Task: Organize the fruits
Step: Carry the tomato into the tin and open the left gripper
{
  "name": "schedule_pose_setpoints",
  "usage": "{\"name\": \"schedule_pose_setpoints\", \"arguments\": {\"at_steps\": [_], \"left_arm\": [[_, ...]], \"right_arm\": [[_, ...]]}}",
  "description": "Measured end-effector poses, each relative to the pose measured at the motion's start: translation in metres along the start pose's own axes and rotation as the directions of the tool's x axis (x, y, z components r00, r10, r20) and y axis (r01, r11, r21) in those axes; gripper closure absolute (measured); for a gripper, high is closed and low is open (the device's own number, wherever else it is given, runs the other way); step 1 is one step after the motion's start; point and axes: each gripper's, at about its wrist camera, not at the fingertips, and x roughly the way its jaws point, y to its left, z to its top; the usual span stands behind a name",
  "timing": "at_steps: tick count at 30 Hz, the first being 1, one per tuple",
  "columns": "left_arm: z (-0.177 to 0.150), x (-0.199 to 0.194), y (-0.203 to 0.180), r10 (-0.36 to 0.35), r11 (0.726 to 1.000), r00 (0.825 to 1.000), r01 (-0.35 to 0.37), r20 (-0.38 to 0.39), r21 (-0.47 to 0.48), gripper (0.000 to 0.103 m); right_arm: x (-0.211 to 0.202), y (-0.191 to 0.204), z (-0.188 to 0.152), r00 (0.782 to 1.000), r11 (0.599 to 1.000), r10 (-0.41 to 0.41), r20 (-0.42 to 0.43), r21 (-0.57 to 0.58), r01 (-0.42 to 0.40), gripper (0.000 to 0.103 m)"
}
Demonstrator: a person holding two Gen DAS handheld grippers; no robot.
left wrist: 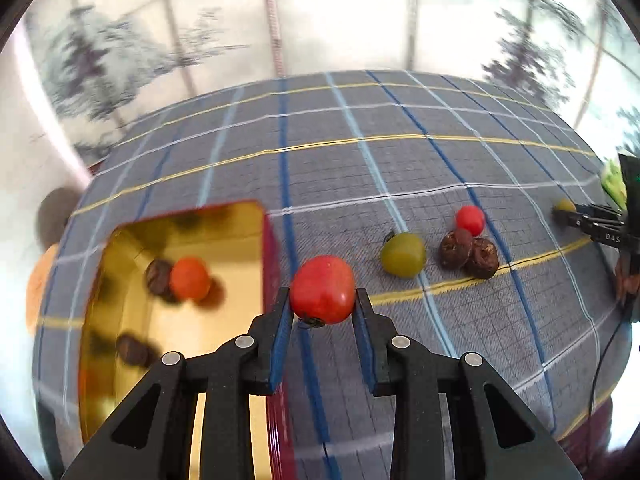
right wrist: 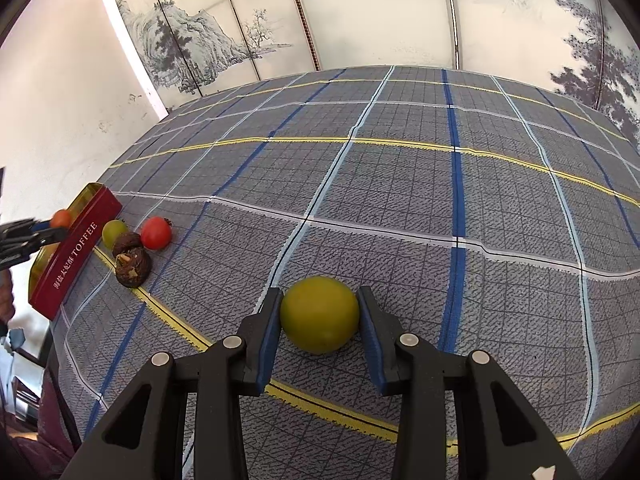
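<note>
The left gripper (left wrist: pixel 322 308) is clamped on a red fruit (left wrist: pixel 322 289), holding it in the air just right of the gold-lined tin (left wrist: pixel 240 216), close to its red near wall. The right gripper (right wrist: pixel 320 316) has its blue pads touching or nearly touching both sides of a yellow-green fruit (right wrist: pixel 319 314) that seems to sit on the checked tablecloth (right wrist: pixel 400 200); whether it is fully squeezed cannot be told.

The main risks, judging from this: the red fruit is round and smooth and is pinched only at its sides, so a quick swing toward the tin could let it slip and roll off across the table. The tin already holds an orange fruit (left wrist: pixel 189 278) and some dark pieces (left wrist: pixel 158 276), blurred here, so a drop from height may bounce against them or knock the wall. The yellow-green fruit could squirt out forward if the jaws close off-centre. On the table, a green fruit (left wrist: pixel 402 254), a small red fruit (left wrist: pixel 471 220) and two wrinkled brown fruits (left wrist: pixel 470 253) lie touching or just beside each other, so reaching for one may nudge the others into rolling.

Readable writing: the tin's red side, seen in the right wrist view, says "TOFFEE" (right wrist: pixel 82 240) after a line of Chinese characters too small to read. The letters "DAS" (left wrist: pixel 612 237) show on the black gripper at the far right of the left view.
</note>
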Motion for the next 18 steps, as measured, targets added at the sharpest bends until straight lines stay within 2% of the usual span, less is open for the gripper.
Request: {"name": "schedule_pose_setpoints", "arguments": {"at_steps": [5, 11, 18], "left_arm": [[-0.026, -0.024, -0.006, 0.09, 0.995, 0.995, -0.089, 0.031, -0.039, 0.072], [-0.043, -0.045, -0.003, 0.152, 0.987, 0.985, -0.147, 0.077, -0.065, 0.072], [-0.056, -0.056, 0.01, 0.207, 0.974, 0.974, -0.196, 0.093, -0.112, 0.072]], "right_arm": [[0.001, 0.004, 0.0, 1.0, 1.0, -0.021, -0.003, -0.015, 0.021, 0.067], [0.002, 0.011, 0.0, 0.998, 0.997, -0.065, -0.008, -0.049, 0.064, 0.067], [0.004, 0.018, -0.001, 0.994, 0.991, -0.105, -0.011, -0.08, 0.103, 0.067]]}}
